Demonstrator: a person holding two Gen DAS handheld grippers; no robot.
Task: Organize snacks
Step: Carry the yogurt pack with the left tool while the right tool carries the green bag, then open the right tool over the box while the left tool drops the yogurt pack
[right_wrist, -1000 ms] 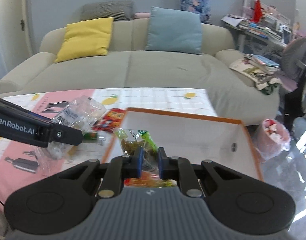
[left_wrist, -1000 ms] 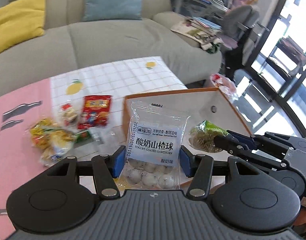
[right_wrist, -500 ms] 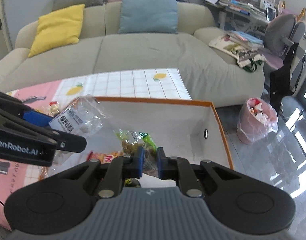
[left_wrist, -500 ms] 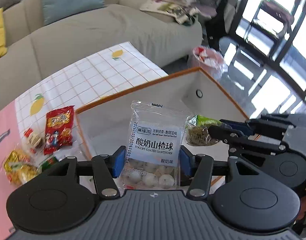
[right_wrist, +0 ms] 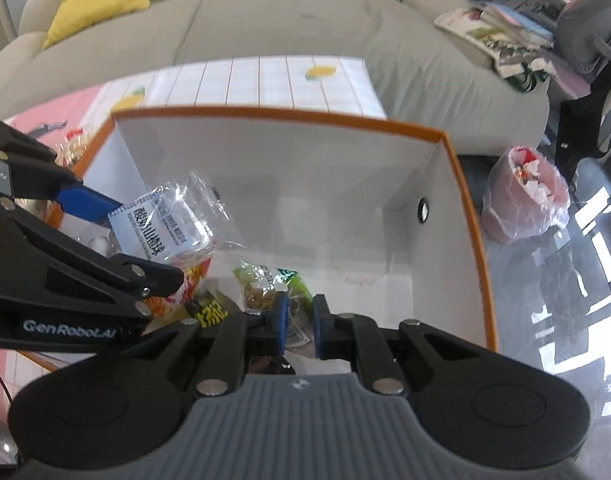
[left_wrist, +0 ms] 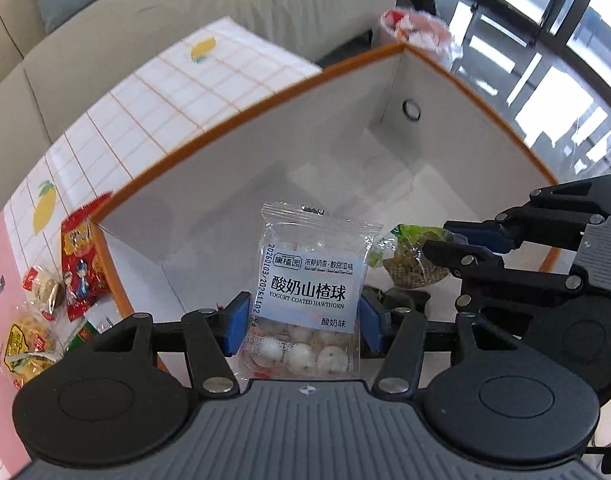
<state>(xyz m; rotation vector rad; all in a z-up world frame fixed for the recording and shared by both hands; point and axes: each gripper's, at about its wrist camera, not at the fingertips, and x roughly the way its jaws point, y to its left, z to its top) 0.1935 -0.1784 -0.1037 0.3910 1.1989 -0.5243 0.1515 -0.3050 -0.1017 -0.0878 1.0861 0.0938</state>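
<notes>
Left gripper (left_wrist: 303, 324): we see its blue pads pressed against both sides of a clear plastic packet of white yogurt-coated hawthorn balls (left_wrist: 311, 292), jaws about half spread and clenched on it.
Hawthorn packet: we find it upright between the pads, label facing the camera, hanging over the inside of the white cardboard box with the orange rim (left_wrist: 233, 184).
Right gripper (right_wrist: 297, 322): we see its jaws nearly together, pinching the lower end of a green-and-clear plastic snack bag with brownish contents (right_wrist: 271, 286).
Green bag: in the right wrist view it stands low inside the box (right_wrist: 305, 168), near the floor; in the left wrist view it (left_wrist: 411, 258) sits just right of the hawthorn packet.
Box floor: we spot a black-and-yellow wrapper (right_wrist: 209, 308) and an orange-red packet (right_wrist: 185, 284) already lying below the left gripper.
Tablecloth: we see a red snack packet (left_wrist: 81, 264) and yellow wrapped snacks (left_wrist: 23, 344) outside the box, beside its left wall.
</notes>
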